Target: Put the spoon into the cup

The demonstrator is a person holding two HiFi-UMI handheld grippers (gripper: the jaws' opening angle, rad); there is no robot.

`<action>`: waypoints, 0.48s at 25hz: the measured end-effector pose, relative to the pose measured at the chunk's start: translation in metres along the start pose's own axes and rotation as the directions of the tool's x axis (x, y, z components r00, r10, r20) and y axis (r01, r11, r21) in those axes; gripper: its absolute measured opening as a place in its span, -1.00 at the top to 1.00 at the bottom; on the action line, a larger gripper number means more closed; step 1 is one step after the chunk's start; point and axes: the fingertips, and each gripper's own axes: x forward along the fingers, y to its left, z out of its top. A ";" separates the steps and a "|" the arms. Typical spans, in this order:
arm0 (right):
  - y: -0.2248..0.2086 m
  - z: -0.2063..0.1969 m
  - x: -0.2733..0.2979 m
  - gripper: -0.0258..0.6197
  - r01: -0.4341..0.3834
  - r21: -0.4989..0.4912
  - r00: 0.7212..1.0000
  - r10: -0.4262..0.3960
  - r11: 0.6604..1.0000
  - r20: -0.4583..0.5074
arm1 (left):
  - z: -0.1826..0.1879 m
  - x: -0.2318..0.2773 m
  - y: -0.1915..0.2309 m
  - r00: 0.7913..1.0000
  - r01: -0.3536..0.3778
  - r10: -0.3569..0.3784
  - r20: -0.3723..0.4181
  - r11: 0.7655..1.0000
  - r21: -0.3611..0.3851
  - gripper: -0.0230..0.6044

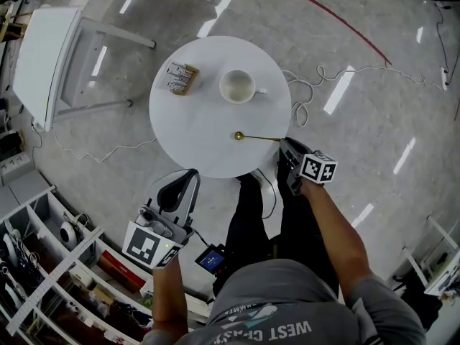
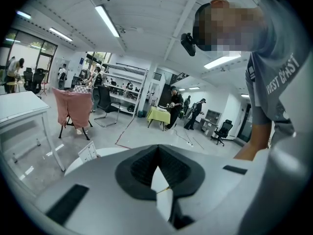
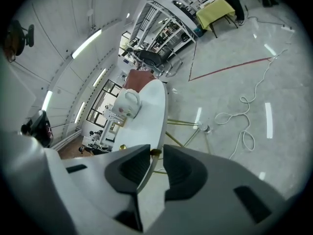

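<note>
A gold spoon (image 1: 257,138) lies near the right front edge of the round white table (image 1: 201,131), bowl toward the middle, handle pointing right. The white cup (image 1: 238,86) stands upright farther back, apart from the spoon. My right gripper (image 1: 284,146) is at the table's edge by the handle end. In the right gripper view the spoon's handle tip (image 3: 155,152) sits between the jaws of the right gripper (image 3: 155,154), a gap on either side, so it is open. My left gripper (image 1: 188,175) hangs off the front edge, its tips (image 2: 157,148) together and holding nothing.
A small card holder (image 1: 181,77) stands at the table's back left. A white desk (image 1: 43,56) is at the far left, shelving (image 1: 43,257) at the lower left. A loose cable (image 1: 310,85) runs over the floor right of the table. The person's legs are under the front edge.
</note>
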 end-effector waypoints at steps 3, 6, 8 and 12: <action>-0.001 0.000 0.001 0.73 -0.002 0.011 1.000 0.002 1.000 0.005 | -0.001 -0.001 0.000 1.000 -0.003 0.003 0.000 1.000 0.005 0.93; 0.001 0.001 0.000 0.78 -0.013 0.037 1.000 0.013 0.999 0.014 | -0.001 -0.002 -0.001 1.000 -0.005 0.005 0.003 1.000 0.003 0.93; 0.001 0.002 -0.001 0.80 -0.024 0.057 1.000 0.022 0.998 0.021 | -0.001 -0.003 -0.001 1.000 -0.005 0.005 0.005 1.000 0.003 0.93; 0.003 0.008 -0.004 0.84 -0.058 0.134 0.997 0.051 0.989 0.052 | 0.003 -0.004 -0.002 1.000 -0.006 0.006 0.010 1.000 0.014 0.93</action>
